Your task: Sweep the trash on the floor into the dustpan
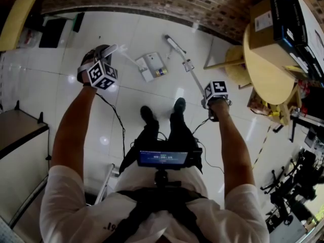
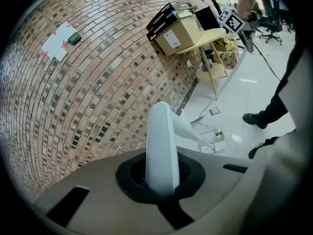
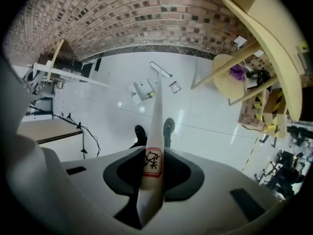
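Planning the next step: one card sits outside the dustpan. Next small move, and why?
Probably swing the broom head across to the card and push it toward the dustpan: the card lies on bare floor beside the broom's handle, apart from the dustpan.

A: How many grippers?
B: Two: the left gripper (image 1: 101, 57) and the right gripper (image 1: 209, 105).
A: Cleaning tools?
B: One dustpan (image 1: 151, 65), one broom (image 1: 174, 44).
A: Trash?
B: One card (image 1: 188, 65) on the floor (image 1: 45, 85), and one yellow-and-blue piece (image 1: 161, 72) in the dustpan.
A: Anything else?
B: Two shoes (image 1: 147, 114), one round table (image 1: 268, 80), and one brown box (image 1: 266, 22) on it. The dark boxes (image 1: 283, 14) beside it I can't count.
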The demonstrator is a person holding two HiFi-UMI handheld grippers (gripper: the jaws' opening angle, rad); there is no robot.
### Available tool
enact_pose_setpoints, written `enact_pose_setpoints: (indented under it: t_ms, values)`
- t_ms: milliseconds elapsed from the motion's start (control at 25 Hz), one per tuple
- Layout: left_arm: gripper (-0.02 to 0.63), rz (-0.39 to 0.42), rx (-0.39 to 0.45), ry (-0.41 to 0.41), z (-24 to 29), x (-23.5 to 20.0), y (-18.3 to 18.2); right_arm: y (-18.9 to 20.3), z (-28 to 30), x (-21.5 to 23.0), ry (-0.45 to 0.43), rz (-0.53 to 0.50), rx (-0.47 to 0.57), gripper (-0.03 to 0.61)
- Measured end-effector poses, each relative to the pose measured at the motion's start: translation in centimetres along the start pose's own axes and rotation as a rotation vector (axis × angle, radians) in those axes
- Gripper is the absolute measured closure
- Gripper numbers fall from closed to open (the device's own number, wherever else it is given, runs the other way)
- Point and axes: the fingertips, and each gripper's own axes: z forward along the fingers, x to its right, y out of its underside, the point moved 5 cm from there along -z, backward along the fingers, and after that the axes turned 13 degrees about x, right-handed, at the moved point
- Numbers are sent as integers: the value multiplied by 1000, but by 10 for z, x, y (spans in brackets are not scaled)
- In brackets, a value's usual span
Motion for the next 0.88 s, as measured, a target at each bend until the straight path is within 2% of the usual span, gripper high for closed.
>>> enact_pose_setpoints:
  t_ms: [120, 320, 480, 560, 640, 720, 880]
  values:
    - [614, 18, 3, -9, 4, -10, 0, 6, 5, -14, -48, -13, -18, 505]
    - [614, 52, -2, -50, 7, -14, 2, 23, 8, -31, -156, 38, -36, 505]
    - [614, 90, 25, -1, 4, 13, 2, 37, 6, -49, -327, 166, -51, 505]
    - [614, 77, 20, 12, 1, 21, 8, 44, 5, -58, -427, 244, -52, 505]
    - [614, 60, 5, 24, -2, 25, 16, 50, 4, -63, -490, 299, -48, 505]
    - [614, 46, -11, 43, -7, 28, 25, 56, 2, -64, -503, 314, -34, 505]
    - [614, 24, -22, 73, -16, 34, 37, 63, -7, -58, -468, 293, 14, 505]
